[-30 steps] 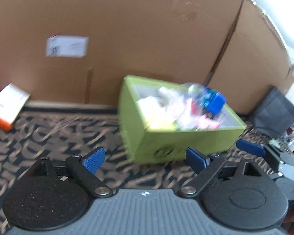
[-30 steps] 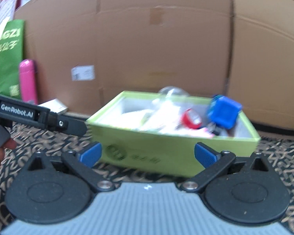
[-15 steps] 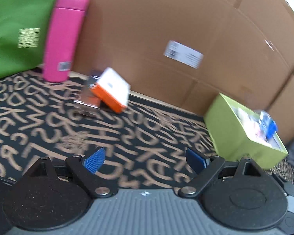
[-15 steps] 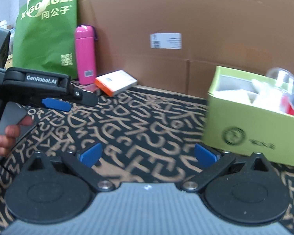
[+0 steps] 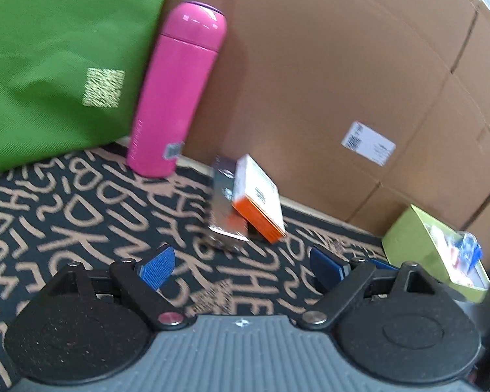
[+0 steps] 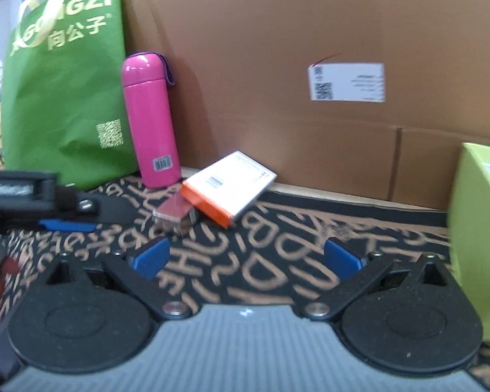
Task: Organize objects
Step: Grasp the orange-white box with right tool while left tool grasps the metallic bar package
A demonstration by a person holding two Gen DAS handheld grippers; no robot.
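Note:
An orange-and-white box (image 5: 258, 196) leans on a silvery box (image 5: 227, 209) on the patterned cloth, beside an upright pink bottle (image 5: 176, 94). My left gripper (image 5: 241, 266) is open and empty, a short way in front of the two boxes. My right gripper (image 6: 245, 258) is open and empty; the same orange-and-white box (image 6: 228, 186), silvery box (image 6: 176, 212) and pink bottle (image 6: 152, 121) lie ahead of it to the left. The green box (image 5: 441, 251) with several items sits at the far right.
A green shopping bag (image 6: 65, 91) stands left of the bottle. A cardboard wall (image 6: 310, 49) closes the back. The left gripper's body (image 6: 32, 192) shows at the left of the right wrist view. The green box's wall (image 6: 477, 228) is close on the right.
Both grippers have swung left, away from the green box, toward the pink bottle and the two boxes. Both stay open and empty.

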